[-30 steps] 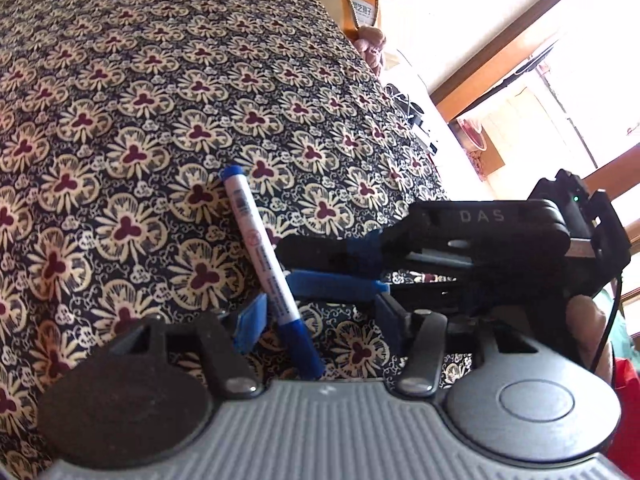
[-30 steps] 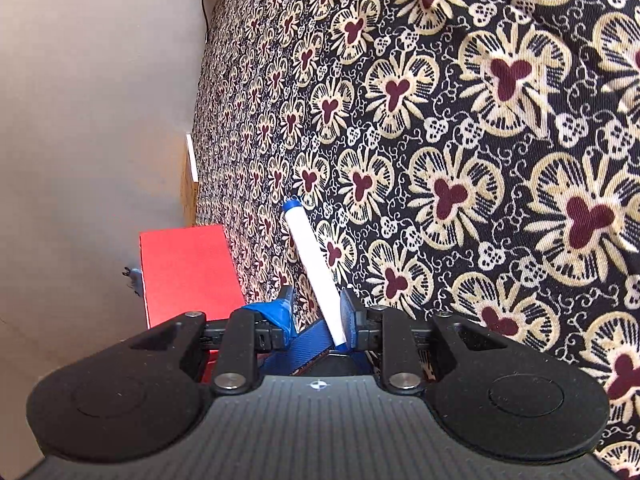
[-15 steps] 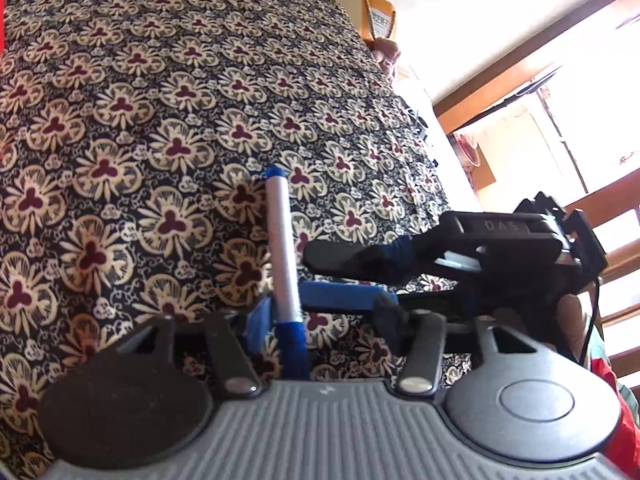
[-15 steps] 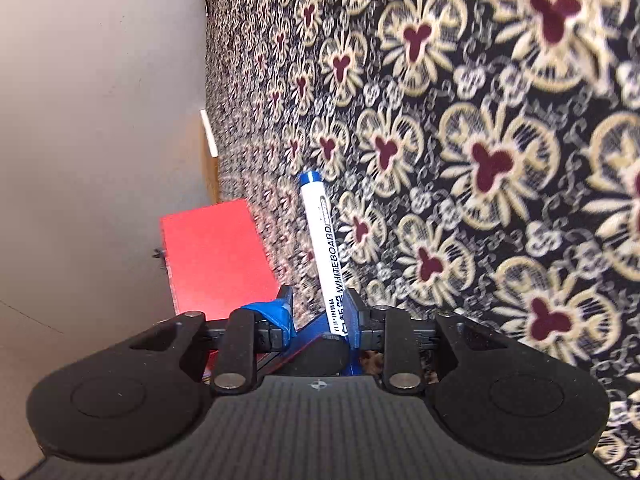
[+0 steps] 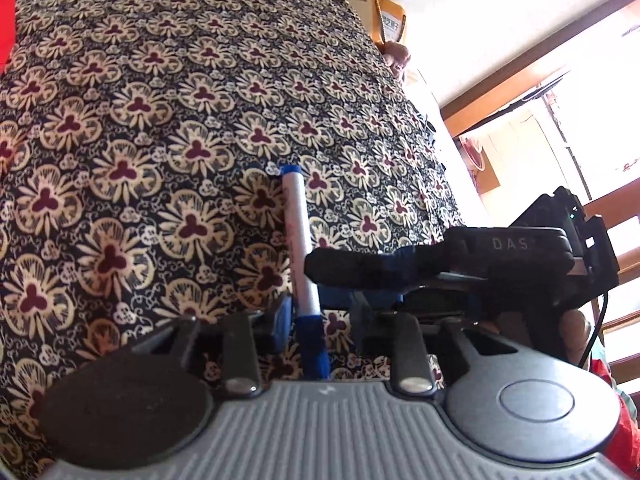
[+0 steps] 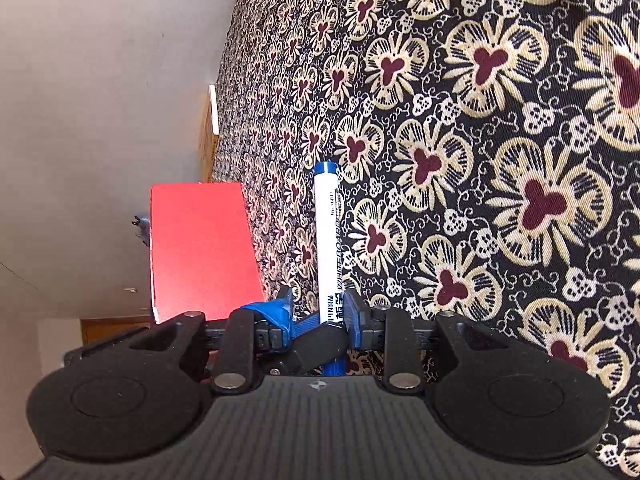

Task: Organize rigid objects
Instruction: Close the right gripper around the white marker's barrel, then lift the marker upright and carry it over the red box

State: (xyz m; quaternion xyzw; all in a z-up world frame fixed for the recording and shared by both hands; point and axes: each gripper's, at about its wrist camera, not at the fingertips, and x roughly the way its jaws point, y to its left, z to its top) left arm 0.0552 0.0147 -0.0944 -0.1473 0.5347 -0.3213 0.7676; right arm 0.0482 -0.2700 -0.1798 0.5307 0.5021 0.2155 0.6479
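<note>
A whiteboard marker (image 5: 301, 240), white with a blue cap and blue end, points away along the flowered tablecloth (image 5: 160, 120). My left gripper (image 5: 320, 316) straddles its cap end. The marker touches the left pad, and a gap stays on the right. My right gripper (image 5: 316, 286) reaches in from the right, its black finger beside the marker. In the right wrist view the marker (image 6: 330, 240) lies against the right pad of my right gripper (image 6: 318, 312). The left gripper's finger (image 6: 316, 344) fills the rest of that gap, so the grip is unclear.
A red box (image 6: 196, 248) stands at the cloth's edge to the left in the right wrist view, with a plain wall behind it. An orange package (image 5: 390, 20) and cables sit past the far end of the cloth. A hand (image 5: 576, 332) holds the right gripper.
The left gripper's fingers have drawn closer around the marker. The marker has swung from tilted left to nearly straight ahead in both views. The right gripper's finger gap looks unchanged.
</note>
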